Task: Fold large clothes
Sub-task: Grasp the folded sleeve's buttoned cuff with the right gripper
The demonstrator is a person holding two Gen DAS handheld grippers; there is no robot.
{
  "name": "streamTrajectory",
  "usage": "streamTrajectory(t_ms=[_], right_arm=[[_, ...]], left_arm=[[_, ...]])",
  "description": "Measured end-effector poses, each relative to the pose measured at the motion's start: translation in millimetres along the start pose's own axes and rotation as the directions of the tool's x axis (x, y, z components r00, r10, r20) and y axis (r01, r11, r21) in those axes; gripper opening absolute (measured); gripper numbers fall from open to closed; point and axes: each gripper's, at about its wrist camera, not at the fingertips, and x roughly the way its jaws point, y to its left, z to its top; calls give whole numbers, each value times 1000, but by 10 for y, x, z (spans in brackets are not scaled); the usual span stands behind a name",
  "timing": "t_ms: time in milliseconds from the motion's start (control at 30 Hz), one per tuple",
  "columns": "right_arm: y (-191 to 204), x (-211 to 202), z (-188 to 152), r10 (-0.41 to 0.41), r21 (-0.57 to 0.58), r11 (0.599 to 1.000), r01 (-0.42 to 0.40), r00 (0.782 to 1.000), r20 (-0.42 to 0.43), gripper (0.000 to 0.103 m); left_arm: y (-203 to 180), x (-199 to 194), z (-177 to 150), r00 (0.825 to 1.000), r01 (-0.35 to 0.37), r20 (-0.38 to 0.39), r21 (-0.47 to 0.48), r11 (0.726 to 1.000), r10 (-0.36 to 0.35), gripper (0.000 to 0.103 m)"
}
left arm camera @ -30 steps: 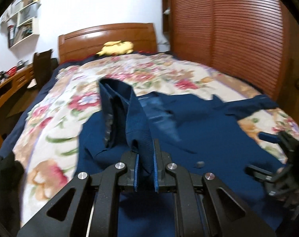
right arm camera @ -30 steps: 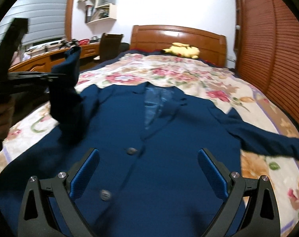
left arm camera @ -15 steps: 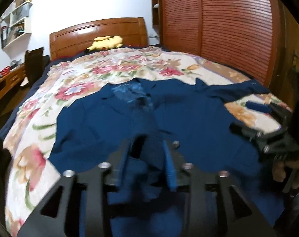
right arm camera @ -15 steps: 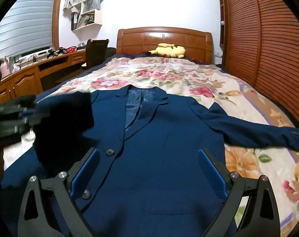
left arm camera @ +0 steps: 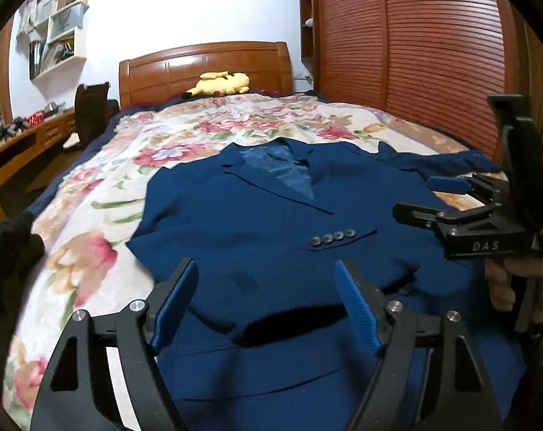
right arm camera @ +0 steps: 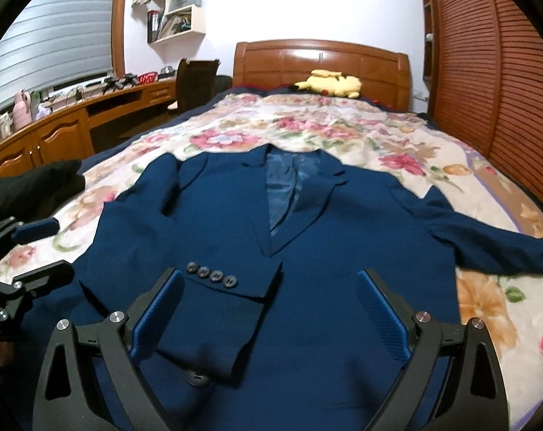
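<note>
A bed (right arm camera: 487,186) with a floral quilt fills both views, its wooden headboard (right arm camera: 321,61) at the far end and its near edge cut off by the frame. A slatted wooden wardrobe (left arm camera: 415,43) stands along one side; a desk (right arm camera: 56,133) and chair (right arm camera: 196,79) line the other.

A navy suit jacket (right arm camera: 343,251) lies face up on the quilt, collar toward the headboard, lining showing at the open neck. One sleeve (right arm camera: 214,309) is folded across the chest, its cuff with four buttons (right arm camera: 212,276) resting near the middle of the front. The other sleeve (right arm camera: 494,248) stretches out flat over the quilt, its end running off the right wrist picture's edge. The hem is hidden behind the gripper frames.

A dark heap of cloth (right arm camera: 38,183) sits at the bed's edge, too blurred to name, possibly another garment.

The left gripper (left arm camera: 264,305) hovers just above the jacket's lower front, spread wide and holding nothing. The right gripper (right arm camera: 268,309) is likewise spread wide and empty, over the folded cuff. A yellow plush toy (left arm camera: 219,84) lies by the headboard. Part of the hand (left arm camera: 515,283) on the right gripper's handle shows, mostly cut off.
</note>
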Motion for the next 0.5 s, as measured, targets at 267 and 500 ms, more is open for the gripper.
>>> streamTrajectory(t_ms=[267,500], right_arm=[[-18,263,2,57,-16,998,-60,992,-110,91],[54,542,-53,180,-47,978,-202,941,-286,90]], left_arm=[[217,-105,-108,1000,-17,10,-22,1000,18,79],[370,-98,-144,1000,3,6,-80,997,-2,79]])
